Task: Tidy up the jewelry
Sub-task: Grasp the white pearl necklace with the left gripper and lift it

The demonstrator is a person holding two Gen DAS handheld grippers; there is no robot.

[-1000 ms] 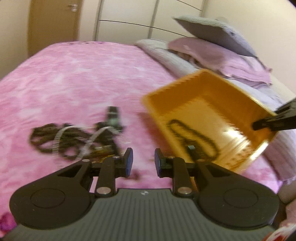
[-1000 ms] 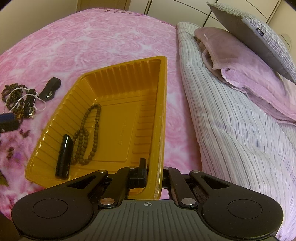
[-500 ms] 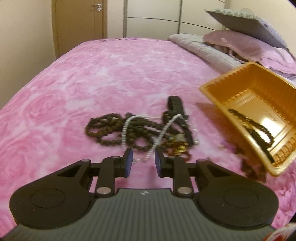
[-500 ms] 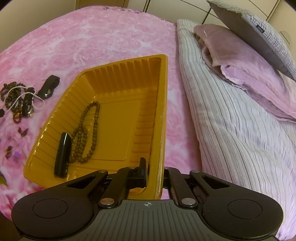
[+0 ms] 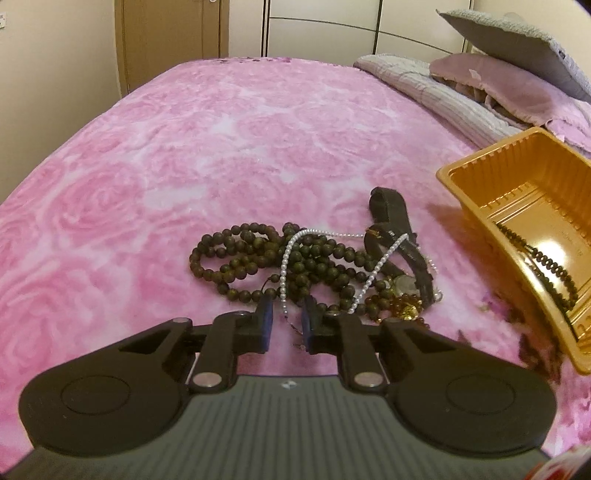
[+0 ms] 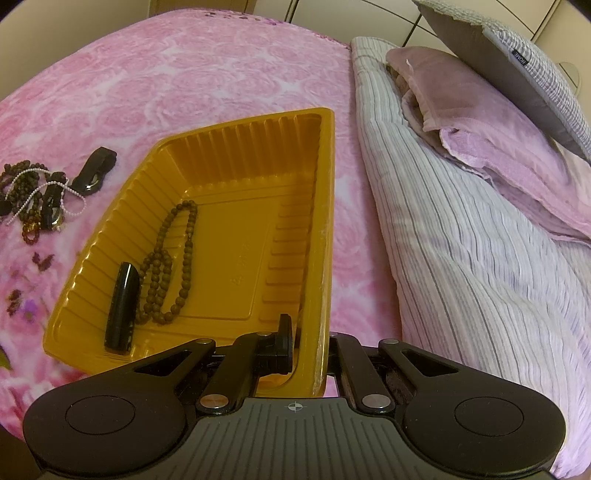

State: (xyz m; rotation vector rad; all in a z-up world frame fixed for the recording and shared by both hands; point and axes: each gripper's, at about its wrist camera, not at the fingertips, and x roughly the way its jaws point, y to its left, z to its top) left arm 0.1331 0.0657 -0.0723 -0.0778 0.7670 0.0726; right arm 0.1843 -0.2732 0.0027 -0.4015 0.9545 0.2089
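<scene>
A tangle of jewelry lies on the pink bedspread: dark bead strands, a white pearl necklace, a black strap and amber beads. My left gripper is open, its tips at the near edge of the pile with the pearl strand's end between them. My right gripper is shut on the near wall of the orange tray, which holds a brown bead strand and a black bar. The tray is at the right in the left wrist view. The pile is left of the tray.
A striped pillow, a folded purple blanket and a grey cushion lie right of the tray. Wardrobe doors and a wooden door stand beyond the bed.
My left gripper has swung left from the tray to the jewelry pile and closed in on it, with the pearl strand now between its fingers. The right gripper still holds the tray.
</scene>
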